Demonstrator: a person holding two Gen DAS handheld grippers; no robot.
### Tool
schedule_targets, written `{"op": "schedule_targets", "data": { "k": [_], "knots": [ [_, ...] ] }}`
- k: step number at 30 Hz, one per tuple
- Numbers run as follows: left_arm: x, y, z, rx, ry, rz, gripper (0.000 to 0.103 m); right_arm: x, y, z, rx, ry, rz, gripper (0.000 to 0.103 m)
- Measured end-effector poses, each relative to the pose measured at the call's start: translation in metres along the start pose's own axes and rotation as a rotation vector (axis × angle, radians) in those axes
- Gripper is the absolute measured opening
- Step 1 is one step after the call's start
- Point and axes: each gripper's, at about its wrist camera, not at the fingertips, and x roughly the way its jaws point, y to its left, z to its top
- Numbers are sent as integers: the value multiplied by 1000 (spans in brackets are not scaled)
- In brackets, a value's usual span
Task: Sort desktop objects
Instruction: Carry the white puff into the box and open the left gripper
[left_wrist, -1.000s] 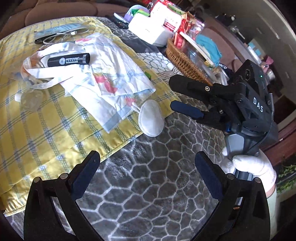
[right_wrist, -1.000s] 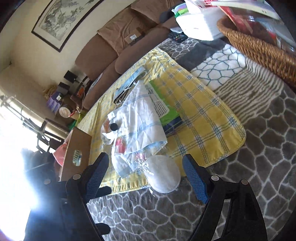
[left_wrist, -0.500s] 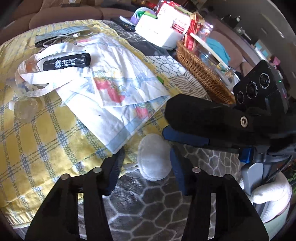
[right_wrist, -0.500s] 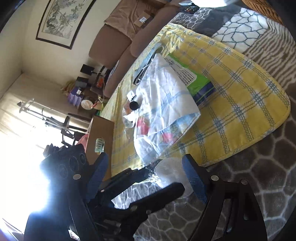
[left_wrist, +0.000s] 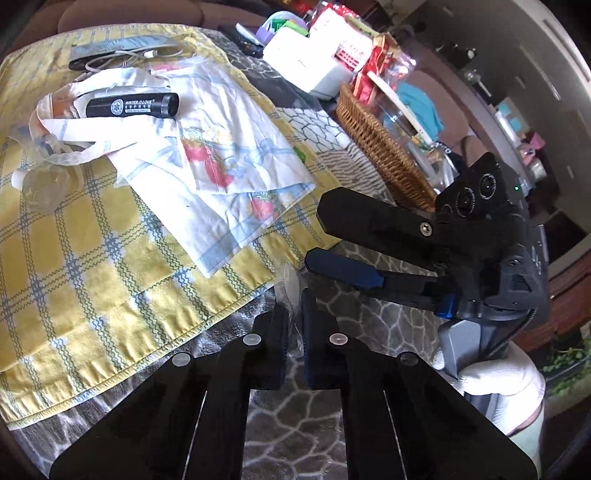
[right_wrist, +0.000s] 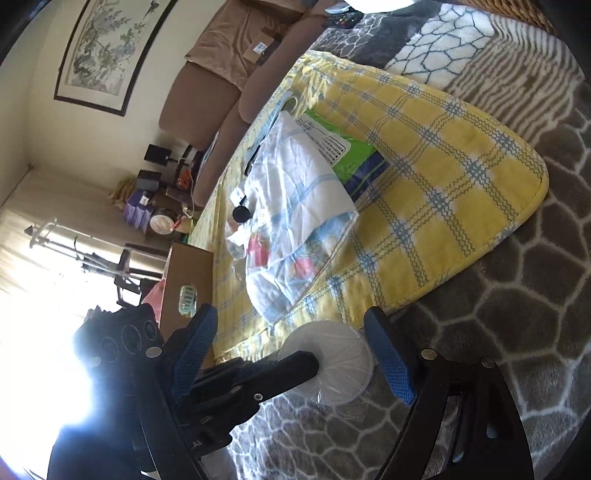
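Since a second ago, left gripper (left_wrist: 291, 321) has pressed its jaws together, pinching the wrapped white mask (right_wrist: 332, 369) at the yellow cloth's (left_wrist: 74, 258) edge, probably for lifting. Right gripper (right_wrist: 295, 354) hovers beside, jaws spread, empty.

White face mask (right_wrist: 328, 365): left hand-held gripper (left_wrist: 293, 325) is covering most of it. Green packet (right_wrist: 347, 155): floral cloth (right_wrist: 295, 192) is overlapping its near end.
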Motion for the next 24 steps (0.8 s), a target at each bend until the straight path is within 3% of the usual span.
{"op": "schedule_targets", "data": {
  "k": [4, 7, 10, 13, 17, 18, 19, 20, 21, 22, 23, 24],
  "knots": [
    [-50, 2, 8, -1, -58, -44, 5, -10, 24, 8, -96, -56, -33, 84],
    [-115, 16, 13, 10, -137, -32, 5, -14, 58, 8, -253, -103, -129, 85],
    [-180, 41, 16, 5, -199, 21, 5, -6, 86, 2, -387, -161, -232, 92],
    [-233, 73, 14, -19, -236, 96, 5, 11, 116, -4, -536, -233, -405, 100],
    [-287, 117, 2, -60, -280, 181, 5, 39, 156, -4, -771, -273, -555, 100],
    [-297, 128, -1, -74, -291, 193, 5, 44, 164, 2, -808, -292, -575, 100],
    [-304, 138, -5, -88, -296, 201, 5, 47, 169, 8, -832, -291, -541, 101],
    [-310, 147, -10, -103, -302, 211, 5, 52, 172, 15, -847, -251, -432, 102],
    [-314, 157, -14, -119, -304, 217, 5, 58, 172, 22, -858, -200, -325, 98],
    [-317, 166, -18, -133, -306, 219, 5, 68, 171, 28, -865, -170, -315, 96],
    [-319, 173, -23, -145, -307, 223, 5, 80, 169, 34, -871, -134, -361, 83],
    [-321, 181, -27, -158, -310, 225, 5, 92, 164, 38, -886, -96, -420, 51]
  ]
}}
